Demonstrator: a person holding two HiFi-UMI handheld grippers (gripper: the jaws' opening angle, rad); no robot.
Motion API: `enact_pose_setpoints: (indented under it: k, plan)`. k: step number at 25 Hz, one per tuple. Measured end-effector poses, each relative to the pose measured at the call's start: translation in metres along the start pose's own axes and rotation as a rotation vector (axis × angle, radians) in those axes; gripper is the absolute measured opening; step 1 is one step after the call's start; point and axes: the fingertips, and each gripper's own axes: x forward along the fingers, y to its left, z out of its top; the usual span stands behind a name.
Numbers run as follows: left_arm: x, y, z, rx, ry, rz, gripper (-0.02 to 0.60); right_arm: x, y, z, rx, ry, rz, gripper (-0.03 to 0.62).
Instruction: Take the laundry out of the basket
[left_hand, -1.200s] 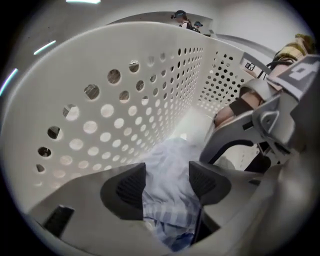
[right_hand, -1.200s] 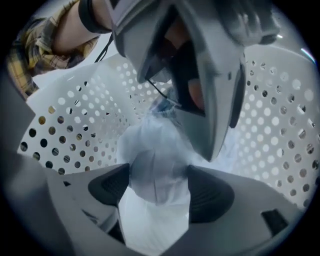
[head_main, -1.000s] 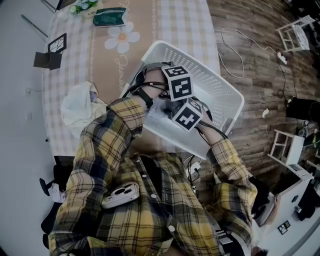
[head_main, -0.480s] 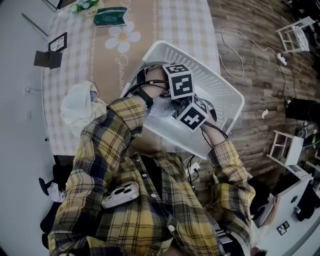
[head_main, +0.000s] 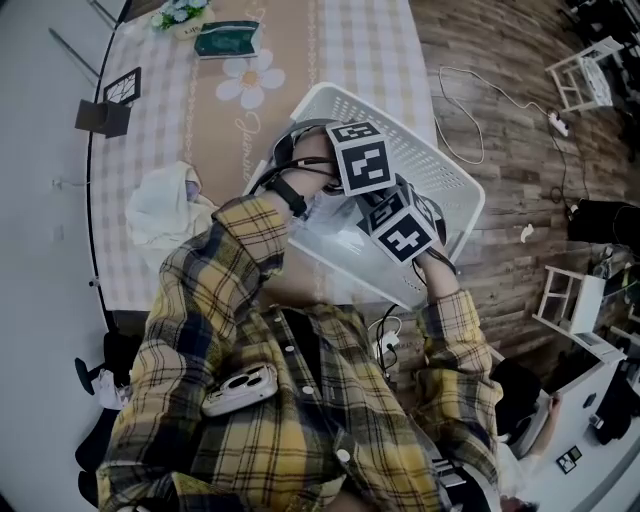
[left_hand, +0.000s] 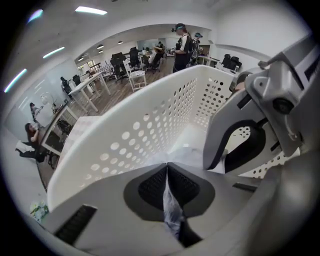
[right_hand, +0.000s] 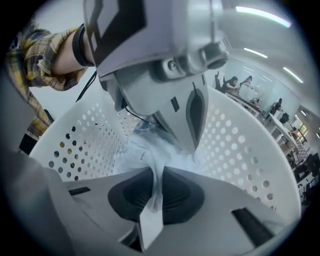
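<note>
A white perforated laundry basket (head_main: 441, 168) stands at the table's near edge. A pale, thin garment (head_main: 322, 212) lies inside it. Both grippers reach down into the basket, side by side. My left gripper (left_hand: 167, 166) is shut on a fold of the pale garment (left_hand: 173, 216), which hangs between its pads. My right gripper (right_hand: 157, 173) has just been closing and is shut on another fold of the same garment (right_hand: 144, 146), with a white tag hanging below. In the head view the marker cubes hide the fingertips of both grippers.
The table (head_main: 205, 125) has a checked cloth with a flower print. A heap of white laundry (head_main: 163, 208) lies on it left of the basket. A green packet (head_main: 226, 38) and a dark stand (head_main: 108, 104) sit farther back. A cable (head_main: 470, 112) trails over the wooden floor.
Both marker cubes have lifted within the basket. The right one has slid toward the lower right, and the garment has come up with them.
</note>
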Motion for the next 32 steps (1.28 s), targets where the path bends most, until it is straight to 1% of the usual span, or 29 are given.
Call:
enact_pose_setpoints:
  k: [7, 12, 19, 25, 28, 32]
  plan:
    - [-0.045, -0.001, 0.006, -0.018, -0.076, 0.062, 0.031, -0.046, -0.013, 0.017, 0.086, -0.125, -0.108, 0.052]
    - [-0.078, -0.009, 0.012, -0.029, -0.145, 0.11, 0.031, -0.079, -0.019, 0.028, 0.116, -0.207, -0.192, 0.052]
    - [-0.125, -0.025, 0.027, -0.019, -0.25, 0.19, 0.031, -0.127, -0.025, 0.047, 0.153, -0.337, -0.286, 0.052]
    - [-0.177, -0.037, 0.037, -0.028, -0.365, 0.266, 0.031, -0.175, -0.016, 0.072, 0.152, -0.48, -0.332, 0.052]
    - [-0.207, -0.041, 0.041, -0.034, -0.434, 0.305, 0.031, -0.203, -0.013, 0.088, 0.133, -0.548, -0.37, 0.052]
    - [-0.242, -0.051, 0.038, -0.039, -0.512, 0.332, 0.03, -0.232, -0.001, 0.11, 0.102, -0.621, -0.406, 0.052]
